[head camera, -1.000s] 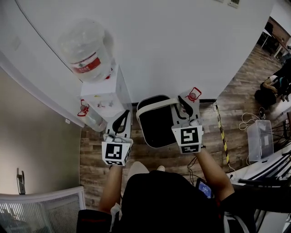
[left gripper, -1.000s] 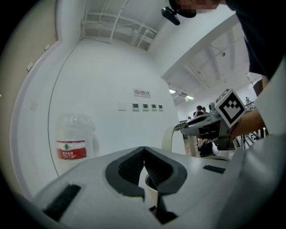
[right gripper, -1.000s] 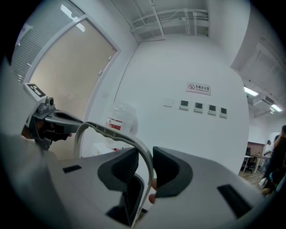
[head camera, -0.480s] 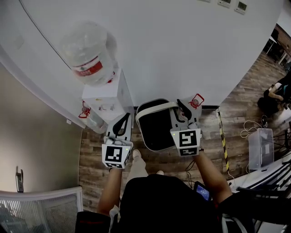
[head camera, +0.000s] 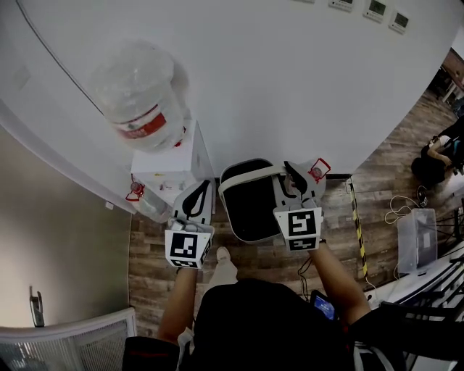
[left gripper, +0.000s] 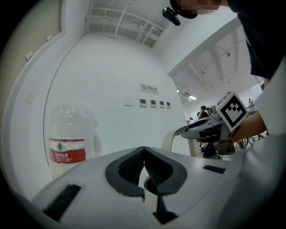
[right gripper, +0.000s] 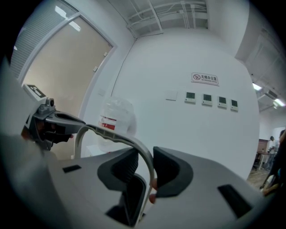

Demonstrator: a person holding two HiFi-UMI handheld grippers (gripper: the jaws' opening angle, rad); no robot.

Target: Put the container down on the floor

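Black with a pale hoop handle (right gripper: 111, 134), the container (head camera: 250, 206) sits just right of the water dispenser (head camera: 170, 163), over wooden floor (head camera: 246, 255); the right claw (head camera: 293, 177) is clamped on that handle, the left claw (head camera: 194, 201) pinched together, holding nothing

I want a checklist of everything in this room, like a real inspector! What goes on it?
Surface: wooden floor.
Job's things: black container, white handle, beside the water dispenser; touching the floor or not, cannot tell.
Clutter: spare water bottle by the dispenser; clear box at right.
Grippers: right gripper shut on the handle; left gripper shut, empty.
Cables: loose cables near the clear box.
Surroundings: white wall with panels; striped tape on the floor.
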